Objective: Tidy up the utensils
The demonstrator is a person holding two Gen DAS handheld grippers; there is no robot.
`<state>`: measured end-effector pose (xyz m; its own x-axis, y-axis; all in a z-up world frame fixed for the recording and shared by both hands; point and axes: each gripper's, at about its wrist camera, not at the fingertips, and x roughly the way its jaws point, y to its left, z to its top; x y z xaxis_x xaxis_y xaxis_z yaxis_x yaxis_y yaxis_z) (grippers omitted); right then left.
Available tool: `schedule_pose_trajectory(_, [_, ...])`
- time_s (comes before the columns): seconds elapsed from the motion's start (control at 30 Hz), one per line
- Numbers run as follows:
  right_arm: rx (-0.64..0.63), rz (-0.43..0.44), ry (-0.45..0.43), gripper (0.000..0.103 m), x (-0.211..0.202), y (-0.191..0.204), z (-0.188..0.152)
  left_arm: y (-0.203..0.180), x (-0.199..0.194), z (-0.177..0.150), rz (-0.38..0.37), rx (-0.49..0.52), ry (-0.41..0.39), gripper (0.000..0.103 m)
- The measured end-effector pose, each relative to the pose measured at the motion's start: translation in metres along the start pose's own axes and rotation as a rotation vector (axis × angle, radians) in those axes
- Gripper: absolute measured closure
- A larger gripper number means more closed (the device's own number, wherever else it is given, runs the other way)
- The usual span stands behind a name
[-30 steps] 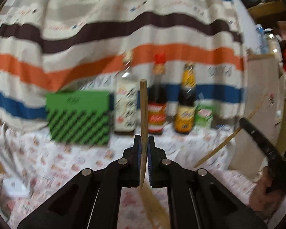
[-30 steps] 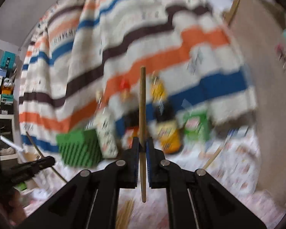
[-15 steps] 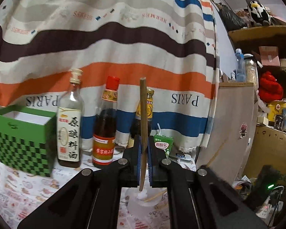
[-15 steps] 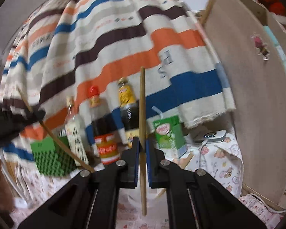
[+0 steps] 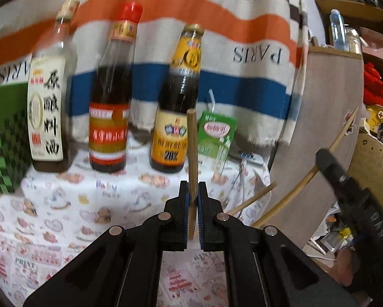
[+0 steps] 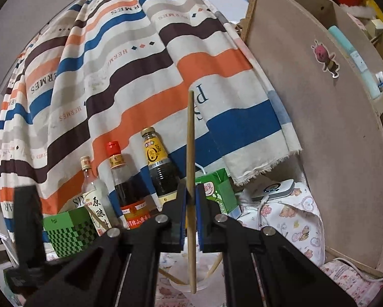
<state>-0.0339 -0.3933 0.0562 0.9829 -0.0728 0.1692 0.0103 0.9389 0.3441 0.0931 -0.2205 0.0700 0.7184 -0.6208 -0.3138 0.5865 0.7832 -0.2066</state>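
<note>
My left gripper (image 5: 192, 189) is shut on a wooden chopstick (image 5: 192, 140) that stands upright between its pads. My right gripper (image 6: 190, 192) is shut on a second, longer chopstick (image 6: 190, 138), also upright. Its lower end hangs over a clear plastic cup (image 6: 204, 285) that holds other chopsticks (image 6: 215, 264) leaning on its rim. In the left wrist view the right gripper (image 5: 345, 179) shows at the right with its chopstick (image 5: 301, 181) slanting, and another chopstick (image 5: 252, 198) leans beside it. The left gripper (image 6: 27, 220) appears blurred at the right wrist view's left edge.
Three sauce bottles (image 5: 109, 89) stand in a row on the printed tablecloth (image 5: 63, 204), with a green drink carton (image 5: 217, 133) to their right and a green checked box (image 5: 2, 148) to their left. A striped cloth (image 6: 114, 76) hangs behind. A wooden board (image 6: 319, 128) stands at the right.
The left gripper has swung right and closer to the bottles; the green box slid to the frame's left edge. The right gripper tilted, then steadied over the cup. Both still hold their chopsticks.
</note>
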Motion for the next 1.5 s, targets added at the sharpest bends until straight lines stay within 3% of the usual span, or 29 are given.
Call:
schedule_pose_trajectory(0.37, [-0.056,-0.004,-0.018,0.097,0.010,0.009,0.003,0.010,0.015,-0.009,0.040,0.002,0.090,0.096])
schedule_pose_trajectory(0.43, [-0.064,-0.006,-0.029,0.097,0.015,0.014,0.005,0.016,0.005,-0.008,0.049,-0.008,0.086,0.084])
schedule_pose_trajectory(0.5, [-0.080,-0.006,-0.029,0.097,0.022,0.020,0.005,0.019,-0.010,-0.008,0.082,0.000,0.066,0.060])
schedule_pose_trajectory(0.53, [-0.090,-0.004,-0.024,0.097,0.025,0.023,0.004,0.020,-0.017,-0.009,0.105,0.009,0.061,0.058])
schedule_pose_trajectory(0.67, [-0.151,-0.008,0.042,0.097,0.050,0.036,-0.007,0.035,-0.054,-0.019,0.158,0.007,0.047,0.050])
schedule_pose_trajectory(0.97, [-0.166,-0.066,0.176,0.097,0.066,0.029,-0.037,0.073,-0.110,-0.043,0.396,0.032,-0.009,0.033])
schedule_pose_trajectory(1.13, [-0.166,-0.132,0.346,0.097,0.077,0.024,-0.052,0.086,-0.114,-0.060,0.526,0.005,-0.001,0.022])
schedule_pose_trajectory(1.23, [-0.086,-0.081,0.414,0.097,0.075,0.015,-0.058,0.090,-0.110,-0.065,0.513,-0.005,0.020,0.022])
schedule_pose_trajectory(1.43, [-0.125,-0.097,0.464,0.096,0.080,0.018,-0.069,0.087,-0.110,-0.068,0.523,0.020,0.018,0.016])
schedule_pose_trajectory(1.5, [-0.130,-0.112,0.520,0.087,0.082,0.020,-0.071,0.085,-0.114,-0.070,0.545,0.032,0.003,0.012])
